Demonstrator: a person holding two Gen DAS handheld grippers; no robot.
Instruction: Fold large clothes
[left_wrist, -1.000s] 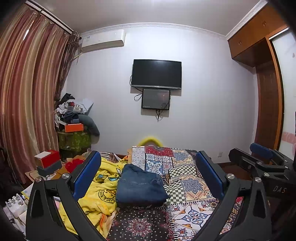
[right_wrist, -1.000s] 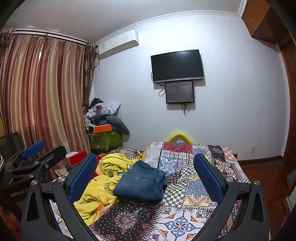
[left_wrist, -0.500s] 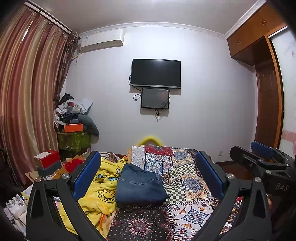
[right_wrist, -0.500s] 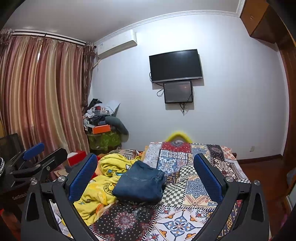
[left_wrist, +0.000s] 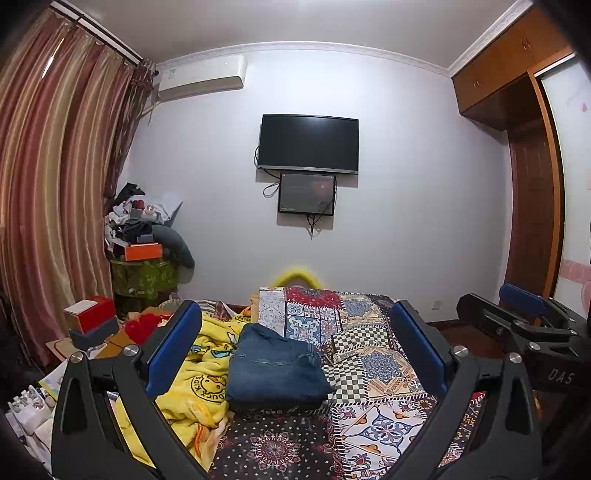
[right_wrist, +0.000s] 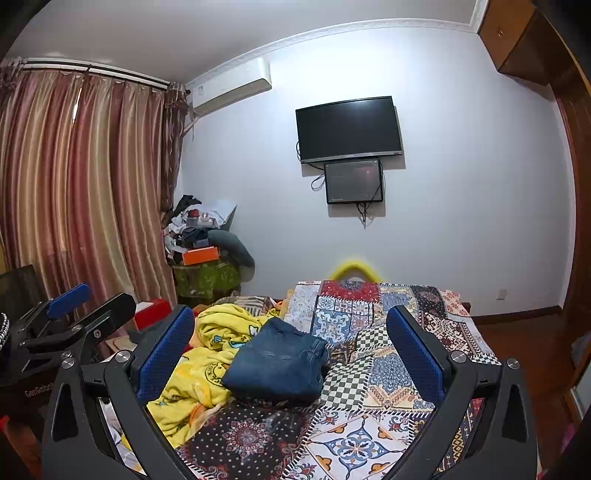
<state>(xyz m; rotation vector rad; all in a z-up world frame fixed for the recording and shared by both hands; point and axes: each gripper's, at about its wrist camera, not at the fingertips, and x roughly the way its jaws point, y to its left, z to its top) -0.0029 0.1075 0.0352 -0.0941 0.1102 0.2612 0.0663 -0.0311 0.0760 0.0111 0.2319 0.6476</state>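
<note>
A folded pair of blue jeans (left_wrist: 275, 369) (right_wrist: 277, 363) lies on the patchwork bedspread (left_wrist: 369, 373) (right_wrist: 373, 369), beside a crumpled yellow cartoon blanket (left_wrist: 192, 373) (right_wrist: 207, 362). My left gripper (left_wrist: 295, 350) is held open above the bed, well back from the jeans, nothing between its blue pads. My right gripper (right_wrist: 291, 350) is open too, empty, at a similar distance. Each gripper shows at the edge of the other's view: the right one (left_wrist: 524, 321) and the left one (right_wrist: 70, 314).
Striped curtains (left_wrist: 55, 184) hang at the left. A cluttered green stand (left_wrist: 144, 273) with an orange box stands in the corner. A television (left_wrist: 308, 144) and a smaller screen are on the far wall. A wooden wardrobe (left_wrist: 532, 166) is at the right.
Both views have tilted slightly upward; the jeans and blanket have not moved. Both grippers stay open.
</note>
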